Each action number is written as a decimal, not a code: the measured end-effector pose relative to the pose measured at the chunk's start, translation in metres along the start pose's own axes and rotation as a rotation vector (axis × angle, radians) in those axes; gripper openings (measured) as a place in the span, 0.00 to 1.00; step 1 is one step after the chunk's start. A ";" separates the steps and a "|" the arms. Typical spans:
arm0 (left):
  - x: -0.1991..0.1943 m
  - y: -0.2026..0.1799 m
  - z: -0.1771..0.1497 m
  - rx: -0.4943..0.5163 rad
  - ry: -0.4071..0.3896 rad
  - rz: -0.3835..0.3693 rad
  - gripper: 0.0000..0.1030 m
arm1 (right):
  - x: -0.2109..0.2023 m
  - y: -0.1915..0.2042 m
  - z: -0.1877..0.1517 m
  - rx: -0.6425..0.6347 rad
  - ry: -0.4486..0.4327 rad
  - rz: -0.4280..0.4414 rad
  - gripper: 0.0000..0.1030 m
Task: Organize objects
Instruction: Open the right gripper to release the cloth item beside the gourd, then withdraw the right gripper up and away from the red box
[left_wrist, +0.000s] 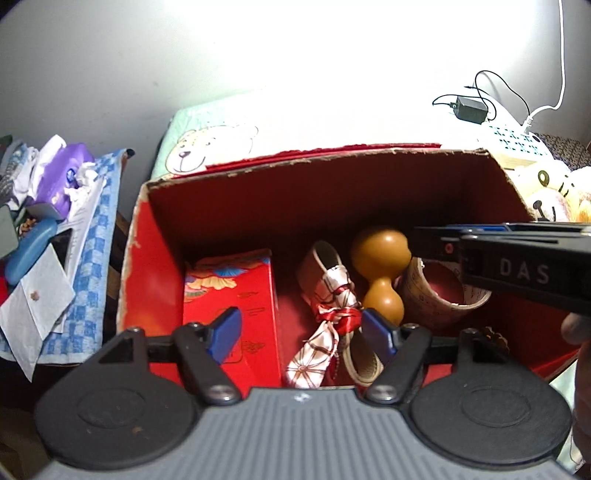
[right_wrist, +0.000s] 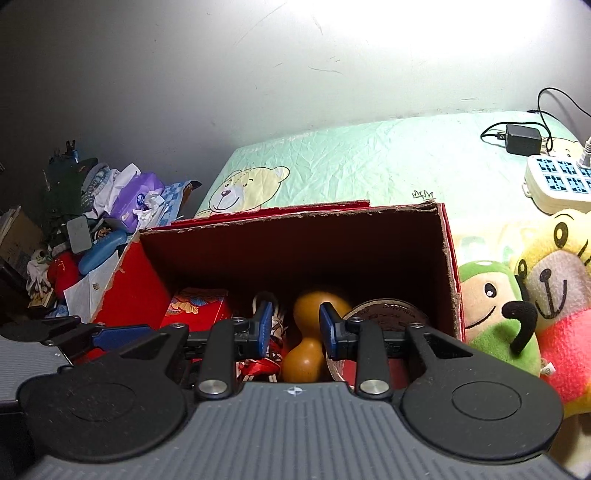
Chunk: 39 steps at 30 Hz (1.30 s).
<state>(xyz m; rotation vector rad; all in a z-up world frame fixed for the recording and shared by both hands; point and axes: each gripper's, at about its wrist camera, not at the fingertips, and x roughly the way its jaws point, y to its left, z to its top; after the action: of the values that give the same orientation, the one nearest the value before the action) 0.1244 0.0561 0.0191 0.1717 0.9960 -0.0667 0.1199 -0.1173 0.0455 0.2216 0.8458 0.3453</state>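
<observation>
An open red cardboard box (left_wrist: 146, 266) (right_wrist: 125, 295) stands on a bed. In it lie a red patterned packet (left_wrist: 236, 288) (right_wrist: 199, 306), a cloth bundle tied with red ribbon (left_wrist: 332, 295), a tan gourd (left_wrist: 380, 269) (right_wrist: 306, 354) and a tape roll (left_wrist: 436, 295) (right_wrist: 384, 308). My left gripper (left_wrist: 301, 332) hangs open over the bundle and grips nothing. My right gripper (right_wrist: 295, 325) (left_wrist: 424, 242) stands partly open above the gourd, which lies on the box floor behind its pads. In the right wrist view one of the left gripper's fingers (right_wrist: 118, 336) shows at the left.
Two plush toys (right_wrist: 491, 306) (right_wrist: 554, 280) lie right of the box. A power strip (right_wrist: 554, 181) and a black adapter (right_wrist: 522, 138) sit at the far right of the bear-print sheet (right_wrist: 369, 158). A cluttered pile with a purple tissue pack (right_wrist: 138, 195) is on the left.
</observation>
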 end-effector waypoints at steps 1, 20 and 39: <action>-0.003 0.001 0.000 -0.002 -0.006 0.007 0.73 | -0.003 0.001 -0.001 0.003 -0.005 0.002 0.30; -0.032 -0.003 -0.016 -0.025 -0.019 0.080 0.82 | -0.033 0.004 -0.020 -0.002 -0.041 -0.010 0.32; -0.057 -0.003 -0.018 -0.065 -0.074 0.075 0.96 | -0.066 0.014 -0.027 -0.024 -0.082 -0.101 0.42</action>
<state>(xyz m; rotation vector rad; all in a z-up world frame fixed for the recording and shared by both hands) 0.0782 0.0554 0.0565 0.1461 0.9157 0.0280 0.0557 -0.1278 0.0781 0.1694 0.7683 0.2498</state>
